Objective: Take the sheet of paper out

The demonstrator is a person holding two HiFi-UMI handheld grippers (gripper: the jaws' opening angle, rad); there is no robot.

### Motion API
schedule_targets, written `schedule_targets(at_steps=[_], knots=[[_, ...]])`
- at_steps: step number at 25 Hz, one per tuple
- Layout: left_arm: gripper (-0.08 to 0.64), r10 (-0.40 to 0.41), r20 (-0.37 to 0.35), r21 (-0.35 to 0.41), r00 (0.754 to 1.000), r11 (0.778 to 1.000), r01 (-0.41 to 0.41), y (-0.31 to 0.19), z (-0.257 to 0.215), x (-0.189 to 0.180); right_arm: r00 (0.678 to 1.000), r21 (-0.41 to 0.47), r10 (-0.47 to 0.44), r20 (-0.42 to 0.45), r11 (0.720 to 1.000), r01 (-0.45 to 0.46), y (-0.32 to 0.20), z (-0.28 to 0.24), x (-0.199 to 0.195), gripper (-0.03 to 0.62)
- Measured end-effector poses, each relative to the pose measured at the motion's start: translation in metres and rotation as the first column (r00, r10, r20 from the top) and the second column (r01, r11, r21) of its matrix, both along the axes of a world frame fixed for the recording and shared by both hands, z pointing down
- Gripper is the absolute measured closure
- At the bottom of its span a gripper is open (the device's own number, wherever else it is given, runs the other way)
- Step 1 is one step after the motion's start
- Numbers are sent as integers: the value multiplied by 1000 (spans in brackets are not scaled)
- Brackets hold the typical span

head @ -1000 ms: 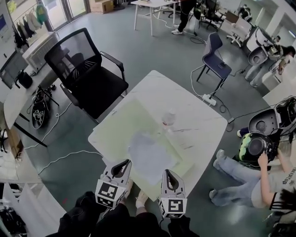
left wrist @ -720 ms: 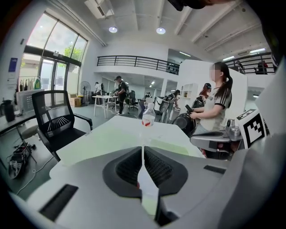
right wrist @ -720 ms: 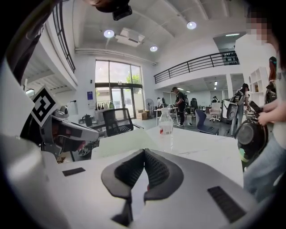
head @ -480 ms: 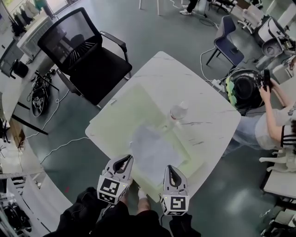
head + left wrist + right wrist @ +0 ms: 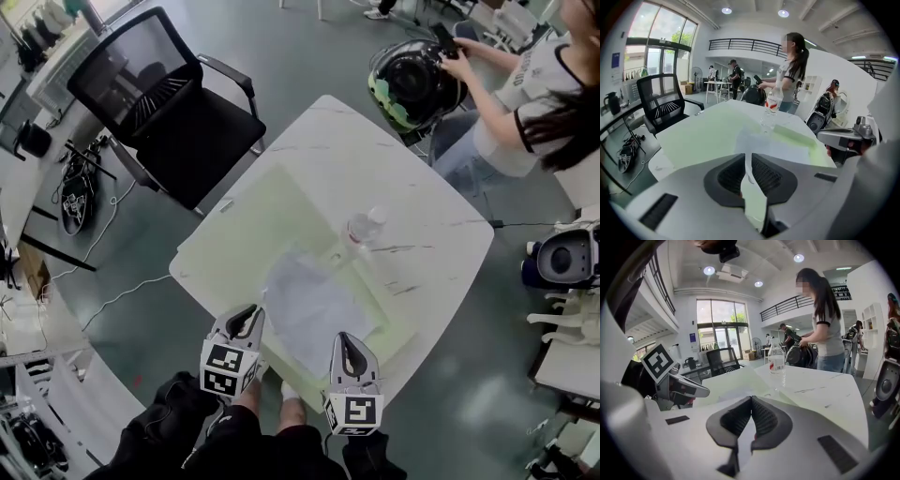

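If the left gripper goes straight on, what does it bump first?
Probably the sheet of paper, near its closest corner, though the left gripper could touch the green mat just before it.

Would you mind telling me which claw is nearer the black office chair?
Left. The left claw is at the table's near edge on the chair's side; the right claw is farther along that edge.

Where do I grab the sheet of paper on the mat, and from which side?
Probably the near edge of the sheet of paper, coming in low from the person's side of the table. It lies flat on the green mat, and the bottle stands by its far end, so the near edge looks like the free part to pinch.
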State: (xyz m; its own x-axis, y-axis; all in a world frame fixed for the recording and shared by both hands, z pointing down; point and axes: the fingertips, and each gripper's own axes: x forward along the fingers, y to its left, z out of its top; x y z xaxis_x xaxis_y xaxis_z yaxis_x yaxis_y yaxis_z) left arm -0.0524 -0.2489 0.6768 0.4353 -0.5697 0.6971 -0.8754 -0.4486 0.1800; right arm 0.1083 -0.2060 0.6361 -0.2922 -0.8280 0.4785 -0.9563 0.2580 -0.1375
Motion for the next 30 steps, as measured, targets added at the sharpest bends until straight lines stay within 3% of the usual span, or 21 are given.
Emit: schedule_targets(at_steps=[4, 8, 26, 30], knots=[[426, 25, -32, -103, 999, 994, -28, 3, 18, 6, 1000, 2, 6, -1, 1000, -6, -5, 1, 0, 575], [392, 39, -46, -180, 998, 982, -47, 7, 35, 10, 1000, -7, 16, -1, 1000, -16, -8, 4, 1, 575], [393, 31, -76, -246, 997, 968, -49, -2, 67, 24, 999, -41, 44, 0, 998, -44, -15, 22, 4, 575], [447, 28, -65, -249, 998, 968, -43, -3, 71, 24, 999, -43, 46, 1, 998, -45, -16, 24, 4, 575]])
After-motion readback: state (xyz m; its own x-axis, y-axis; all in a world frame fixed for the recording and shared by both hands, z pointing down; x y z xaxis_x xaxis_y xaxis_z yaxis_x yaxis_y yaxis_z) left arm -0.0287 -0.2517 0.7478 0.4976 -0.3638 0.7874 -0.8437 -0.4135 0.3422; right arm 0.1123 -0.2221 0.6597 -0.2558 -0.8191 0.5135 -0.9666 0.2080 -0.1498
